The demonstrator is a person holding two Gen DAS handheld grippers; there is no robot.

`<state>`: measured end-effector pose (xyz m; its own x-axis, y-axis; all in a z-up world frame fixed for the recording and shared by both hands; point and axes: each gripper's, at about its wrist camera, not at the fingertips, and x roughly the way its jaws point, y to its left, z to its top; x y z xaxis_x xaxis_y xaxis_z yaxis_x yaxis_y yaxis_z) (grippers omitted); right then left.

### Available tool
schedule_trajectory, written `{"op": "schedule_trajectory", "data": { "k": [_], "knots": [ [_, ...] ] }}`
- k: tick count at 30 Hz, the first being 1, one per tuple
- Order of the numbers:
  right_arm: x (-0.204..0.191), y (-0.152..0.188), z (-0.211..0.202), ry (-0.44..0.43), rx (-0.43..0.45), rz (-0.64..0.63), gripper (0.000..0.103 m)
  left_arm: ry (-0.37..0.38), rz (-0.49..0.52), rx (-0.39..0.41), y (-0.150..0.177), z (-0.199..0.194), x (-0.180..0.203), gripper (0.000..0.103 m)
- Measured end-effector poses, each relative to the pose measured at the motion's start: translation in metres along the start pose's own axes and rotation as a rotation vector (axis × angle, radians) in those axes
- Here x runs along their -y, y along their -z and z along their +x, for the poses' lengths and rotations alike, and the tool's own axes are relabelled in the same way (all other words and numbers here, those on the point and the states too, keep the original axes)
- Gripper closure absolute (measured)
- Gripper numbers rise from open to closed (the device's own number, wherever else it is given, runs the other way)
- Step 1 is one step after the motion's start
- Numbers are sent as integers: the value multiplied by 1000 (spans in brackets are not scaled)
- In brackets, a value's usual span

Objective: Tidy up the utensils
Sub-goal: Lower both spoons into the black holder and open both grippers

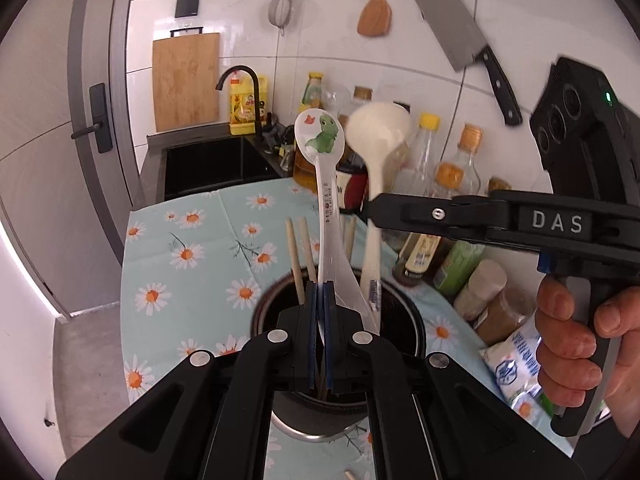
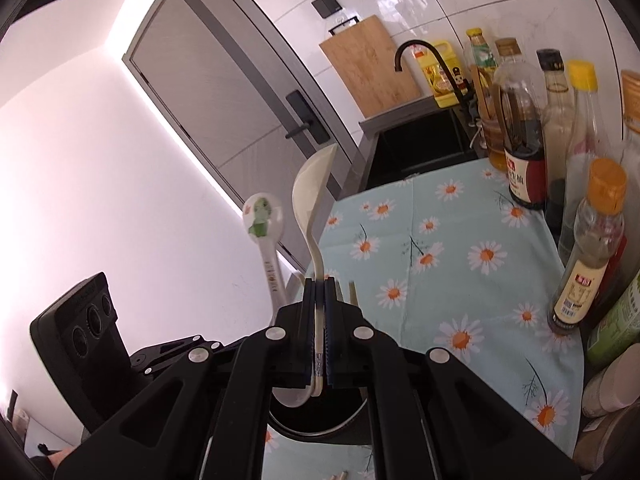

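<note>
The left claw grips the dinosaur spoon (bowl up) at frame centre, above the dark holder; the right claw clamps the cream spoon beside it.

Cream spoon bowl blurred — holder bottom hidden behind fingers.
</note>
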<state>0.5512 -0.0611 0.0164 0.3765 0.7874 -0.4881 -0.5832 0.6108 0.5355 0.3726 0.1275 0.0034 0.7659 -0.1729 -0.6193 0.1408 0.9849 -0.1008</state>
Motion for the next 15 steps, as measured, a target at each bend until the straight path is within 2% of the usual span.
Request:
{"op": "schedule_trajectory", "data": {
  "k": [6, 8, 9, 13, 15],
  "knots": [
    [3, 9, 6, 17, -22, 7, 97, -12, -28, -39, 9, 6, -4, 97],
    [5, 10, 8, 0, -34, 24, 92, -18, -40, -34, 9, 5, -6, 97],
    [6, 10, 6, -13, -29, 33, 85, -23, -44, -26, 9, 3, -6, 97],
    [9, 10, -5, -21, -4, 70, 85, -15, -65, -11, 5, -6, -10, 97],
    [10, 8, -10, -24, 3, 76, 85, -15, -77, -4, 5, -11, -12, 93]
  ]
}}
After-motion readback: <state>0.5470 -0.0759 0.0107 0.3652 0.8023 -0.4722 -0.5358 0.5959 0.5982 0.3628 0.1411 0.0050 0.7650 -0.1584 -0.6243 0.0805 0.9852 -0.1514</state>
